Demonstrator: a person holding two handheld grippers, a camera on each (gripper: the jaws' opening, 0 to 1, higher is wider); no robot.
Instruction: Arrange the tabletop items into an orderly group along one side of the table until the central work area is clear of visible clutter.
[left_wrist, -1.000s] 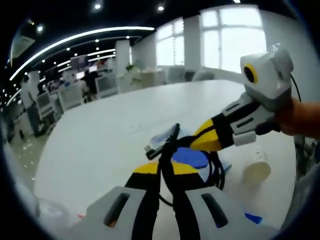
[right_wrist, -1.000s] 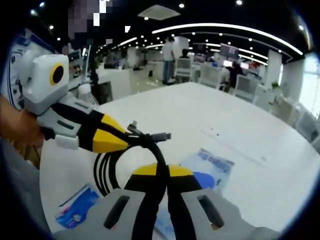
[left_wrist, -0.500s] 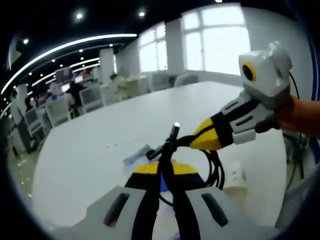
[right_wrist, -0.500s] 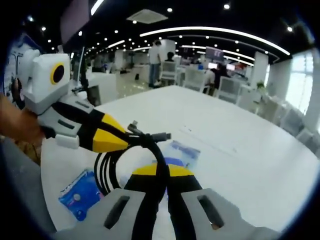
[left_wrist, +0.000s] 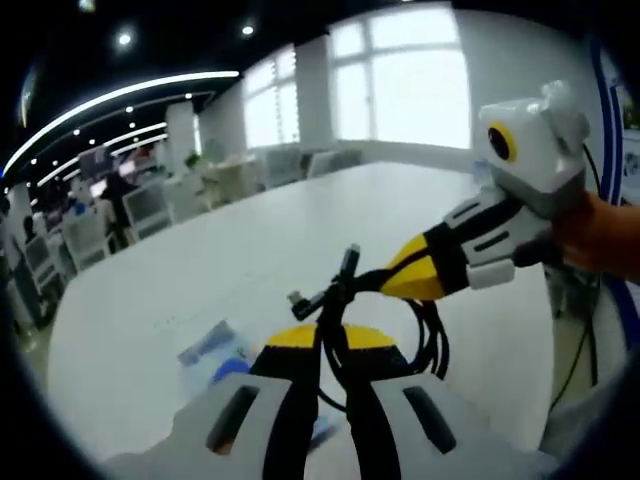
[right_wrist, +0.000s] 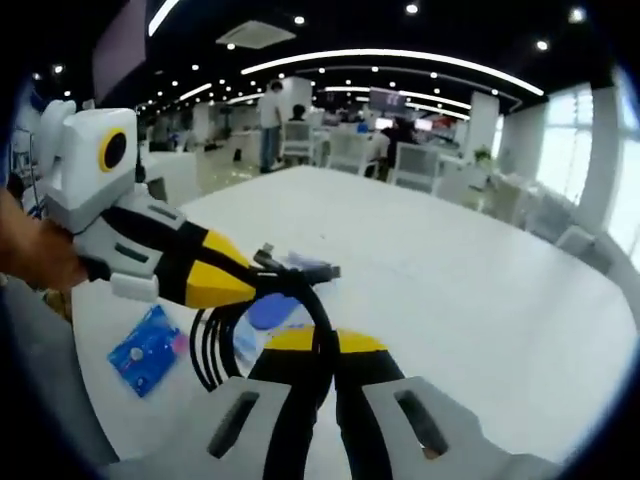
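Note:
A black coiled cable (left_wrist: 425, 335) hangs above the white table (left_wrist: 250, 240), held by both grippers. My left gripper (left_wrist: 330, 330) is shut on one strand of it, with the plug ends (left_wrist: 345, 265) sticking up just past the jaws. My right gripper (left_wrist: 400, 282) comes in from the right and is shut on the same cable. In the right gripper view, my right gripper (right_wrist: 325, 335) pinches the cable (right_wrist: 205, 345) and the left gripper (right_wrist: 245, 285) grips it from the left. A clear packet with a blue label (left_wrist: 215, 350) lies on the table below.
A small blue packet (right_wrist: 145, 345) lies on the table (right_wrist: 480, 300) near its left edge in the right gripper view, and a clear blue-labelled packet (right_wrist: 270, 312) lies under the cable. Office chairs (left_wrist: 150, 205) and desks stand beyond the table. A person's hand (left_wrist: 600, 235) holds the right gripper.
Both views have swung across the table while the grippers keep the cable. The paper cup seen at the right of the left gripper view has left the picture, and the packets have shifted leftwards.

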